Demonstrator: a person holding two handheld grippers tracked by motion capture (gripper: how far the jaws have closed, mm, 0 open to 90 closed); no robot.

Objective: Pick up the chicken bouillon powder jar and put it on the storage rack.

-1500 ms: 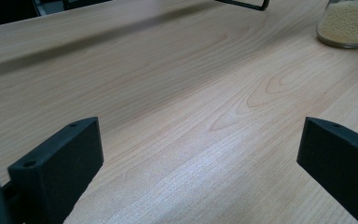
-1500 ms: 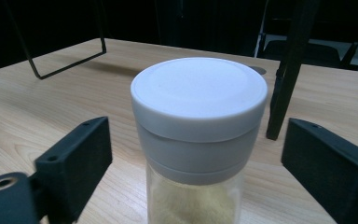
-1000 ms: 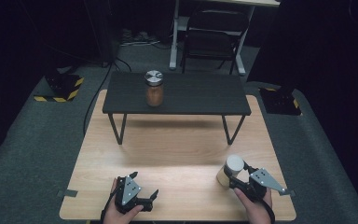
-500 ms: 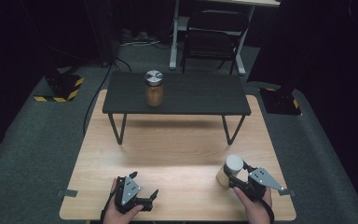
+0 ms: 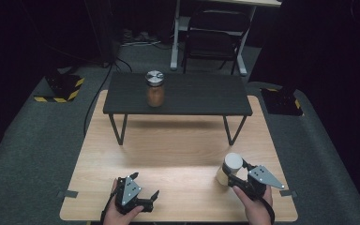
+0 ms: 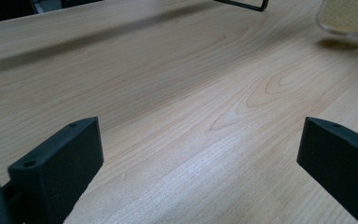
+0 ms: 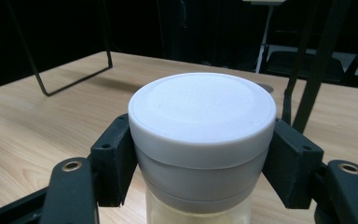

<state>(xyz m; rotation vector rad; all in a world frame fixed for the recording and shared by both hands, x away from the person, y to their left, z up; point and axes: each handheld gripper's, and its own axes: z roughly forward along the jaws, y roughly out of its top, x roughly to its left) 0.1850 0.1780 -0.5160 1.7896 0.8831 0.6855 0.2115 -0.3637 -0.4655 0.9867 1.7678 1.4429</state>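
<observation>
Nothing much has moved since a second ago: both of your hands sit where they were at the near edge of the wooden table, and the jar has not shifted.

From the high view, your right gripper is clamped on the white-lidded jar, which stands upright near the table's near right corner. Your left gripper rests near the near left corner with its jaws spread and nothing between them. A second jar with a metal lid and brown contents stands on the small black table, left of the middle of its top; that table stands across the far end of the wooden one.

From the left gripper view, your two black jaws stand wide apart over bare wood, and the base of the white-lidded jar, holding something pale and grainy, shows at the upper right, well away from them.

From the right gripper view, your pads press against both sides of the jar's white lid, just below its rim, with the jar upright.
</observation>
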